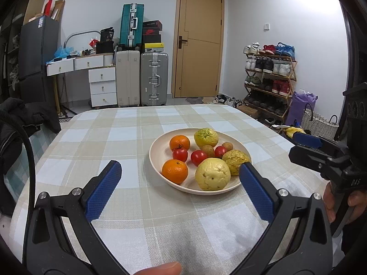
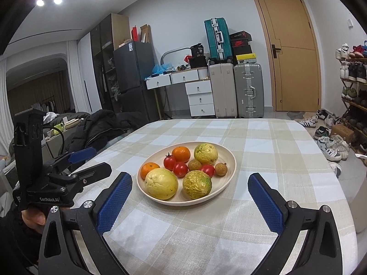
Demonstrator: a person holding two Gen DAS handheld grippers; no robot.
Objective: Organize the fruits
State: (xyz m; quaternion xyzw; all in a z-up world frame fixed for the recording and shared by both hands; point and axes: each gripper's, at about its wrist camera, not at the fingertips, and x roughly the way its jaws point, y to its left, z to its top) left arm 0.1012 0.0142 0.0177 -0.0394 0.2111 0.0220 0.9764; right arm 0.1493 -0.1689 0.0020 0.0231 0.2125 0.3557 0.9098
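Right wrist: plate (image 2: 226, 155) beyond fingers (image 2: 114, 200).

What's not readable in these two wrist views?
- Left wrist view: part of the plate rim and the rough yellow-green fruit sit behind the left hand-held gripper finger.
- Both views: the undersides of the fruit and the plate floor under them are hidden.
- Right wrist view: the near orange is partly behind the big yellow fruit.
- No sorting destination is in frame.
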